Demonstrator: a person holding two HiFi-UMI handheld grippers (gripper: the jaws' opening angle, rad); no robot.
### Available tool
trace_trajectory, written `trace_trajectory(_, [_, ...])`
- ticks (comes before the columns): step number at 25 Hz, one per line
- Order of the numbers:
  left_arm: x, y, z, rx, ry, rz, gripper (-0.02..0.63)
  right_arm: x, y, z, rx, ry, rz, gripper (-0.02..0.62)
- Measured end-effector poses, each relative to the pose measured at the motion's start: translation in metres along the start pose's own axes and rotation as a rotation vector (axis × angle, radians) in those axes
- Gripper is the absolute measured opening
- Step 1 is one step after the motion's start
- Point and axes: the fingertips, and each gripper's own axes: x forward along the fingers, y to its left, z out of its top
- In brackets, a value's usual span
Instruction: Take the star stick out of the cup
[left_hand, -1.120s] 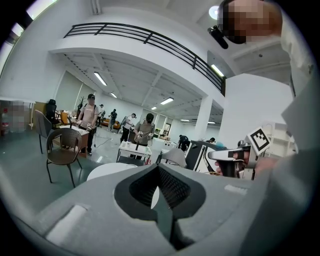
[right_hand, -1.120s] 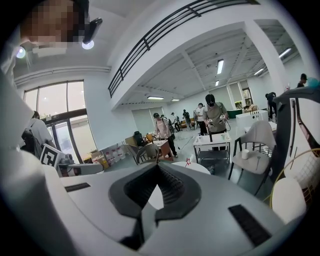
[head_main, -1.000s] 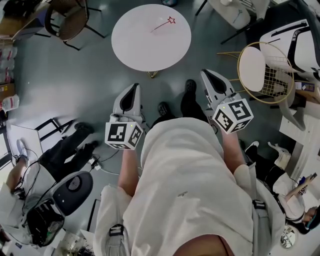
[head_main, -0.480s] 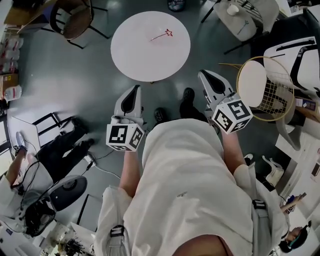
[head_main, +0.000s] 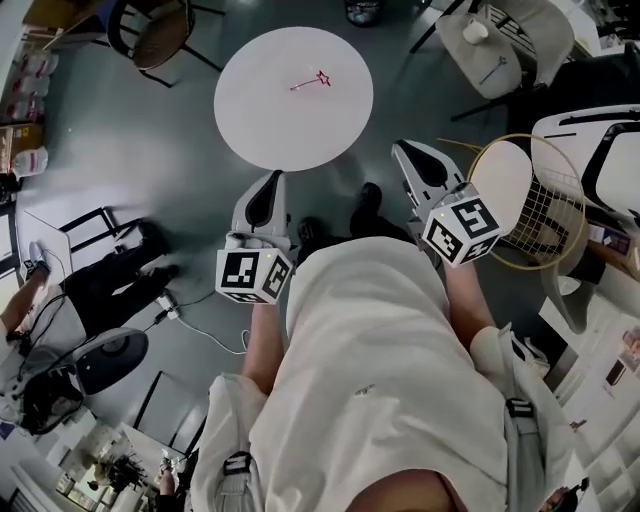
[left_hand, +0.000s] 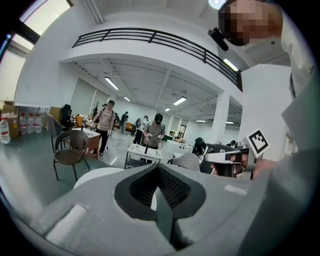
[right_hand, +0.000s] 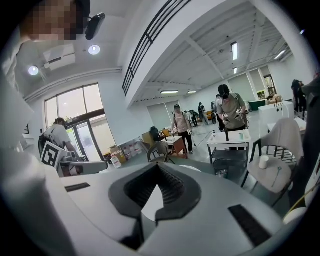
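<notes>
**Star stick flat on the desk, both grippers clenched and empty**

One round white desk (head_main: 270, 120) stands ahead of the two grippers, well apart from their tips.

There are three chairs:
- A gold wire chair (head_main: 545, 205) with a white cushion stands just to the right of the right gripper.
- A grey chair (head_main: 525, 45) stands farther ahead and to the right of the right gripper.
- A dark chair (head_main: 150, 30) stands far ahead and to the left of the left gripper.

The left gripper (head_main: 271, 183) and the right gripper (head_main: 408, 155) are held side by side, both aimed toward the desk. Each has its jaws closed tip to tip, with nothing between them.

One container shows plainly: a single white cup (head_main: 466, 19) on the grey chair's seat, far ahead and to the right of the right gripper. What it holds cannot be made out.

One star stick (head_main: 312, 81) lies flat on the far part of the desk top, red star end to the right. It is ahead of both grippers, roughly between their lines of aim, and neither touches it.
</notes>
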Motion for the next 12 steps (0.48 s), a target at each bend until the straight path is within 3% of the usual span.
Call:
trace_trajectory(5, [0.011,-0.012,-0.010,-0.026,0.020,0.059,0.009,0.001,-0.008,-0.008,-0.005,0.047,0.081,0.006])
trace_trajectory(12, [0.014,-0.016,-0.017,-0.049,0.049,0.097,0.009,0.005,-0.022,-0.017,0.028,0.069,0.110,0.006])
